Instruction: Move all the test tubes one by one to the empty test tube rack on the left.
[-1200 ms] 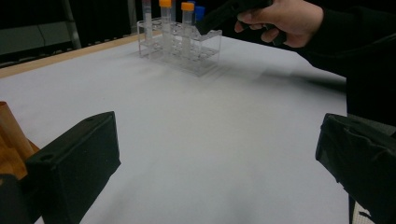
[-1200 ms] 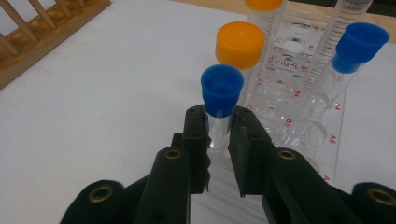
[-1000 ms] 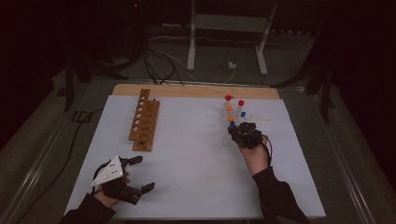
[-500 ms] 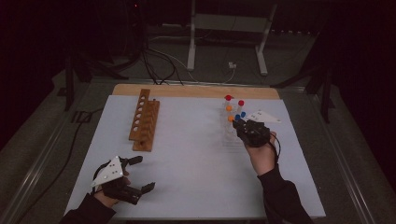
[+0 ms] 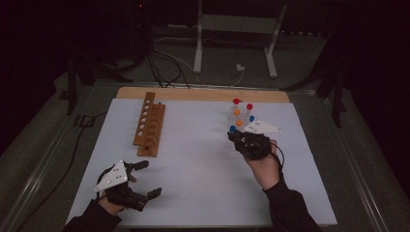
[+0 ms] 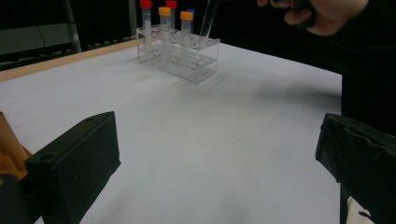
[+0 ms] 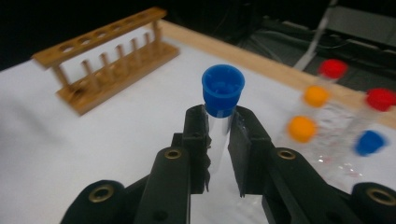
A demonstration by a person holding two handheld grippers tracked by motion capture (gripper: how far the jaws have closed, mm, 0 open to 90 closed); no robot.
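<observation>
Two black jaws of the right gripper [image 7: 219, 140] pinch a blue-capped clear plastic tube [image 7: 222, 91], wooden rack [image 7: 105, 58] at ten o'clock; the left gripper [image 5: 140, 180] shows jaws spread.

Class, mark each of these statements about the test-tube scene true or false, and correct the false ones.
1. The right gripper is shut on a blue-capped tube. True.
2. The left gripper holds an orange-capped tube. False: its fingers are open and hold nothing.
3. The wooden rack has tubes in every hole. False: its holes look empty.
4. The clear rack holds red-capped and orange-capped tubes. True.
5. The left gripper rests beside the clear rack. False: it is at the near left of the table, far from that rack.
</observation>
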